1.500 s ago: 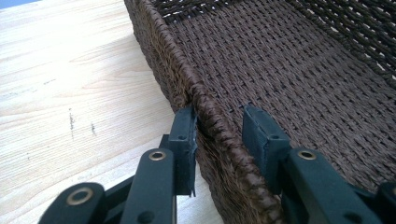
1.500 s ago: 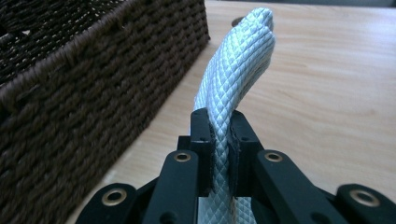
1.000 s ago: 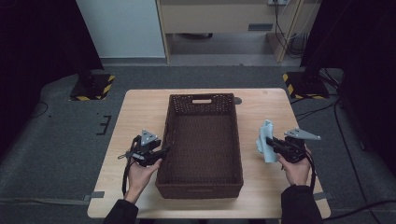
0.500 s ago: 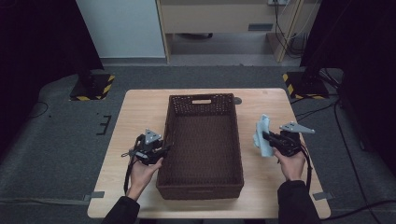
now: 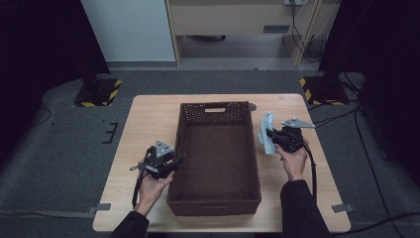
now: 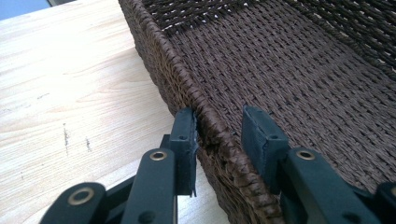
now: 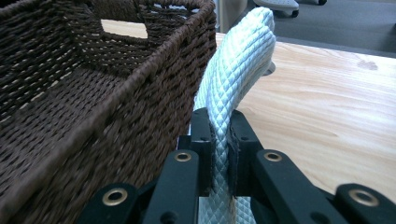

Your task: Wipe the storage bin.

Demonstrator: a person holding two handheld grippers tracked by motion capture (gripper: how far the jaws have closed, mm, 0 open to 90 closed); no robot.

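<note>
Centrally on the desk (image 5: 148,119) a dark wicker basket (image 5: 216,148), left gripper (image 6: 218,135) astride its left rim (outer pad touching, inner apart), right gripper (image 7: 219,135) clamping a pale cloth (image 7: 238,60) near the desk's right edge

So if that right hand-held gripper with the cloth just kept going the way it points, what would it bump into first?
Probably the basket. The right hand-held gripper, shut on the cloth, points across the table at the basket's near wall; the cloth would likely touch the rim first, though depth is hard to judge.

R gripper (image 7: 219,140) clamped on pale quilted cloth (image 7: 238,60), prob. touching wicker basket (image 7: 116,93).
</note>
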